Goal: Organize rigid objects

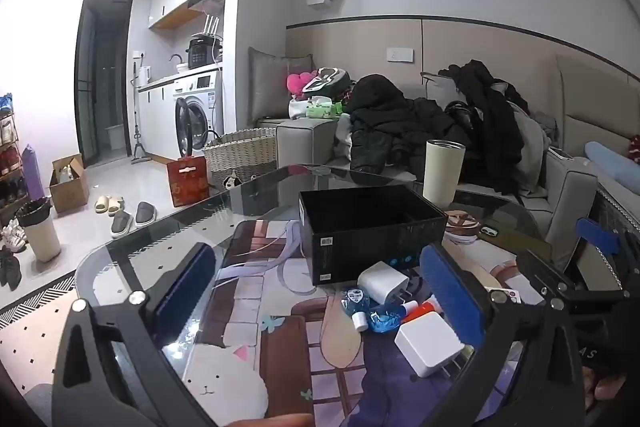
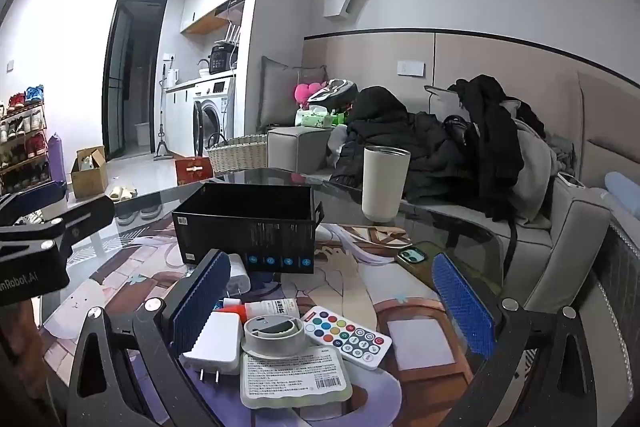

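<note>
An open black box stands empty on the glass table; it also shows in the right wrist view. In front of it lie two white chargers, a blue packet and small tubes. The right wrist view shows a white charger, a grey tape roll, a white remote with coloured buttons and a flat labelled pack. My left gripper is open above the table, left of the pile. My right gripper is open over the remote and tape.
A cream tumbler stands behind the box. A phone lies to its right on the table. A sofa heaped with dark clothes runs behind the table. The left gripper's body is at the left edge.
</note>
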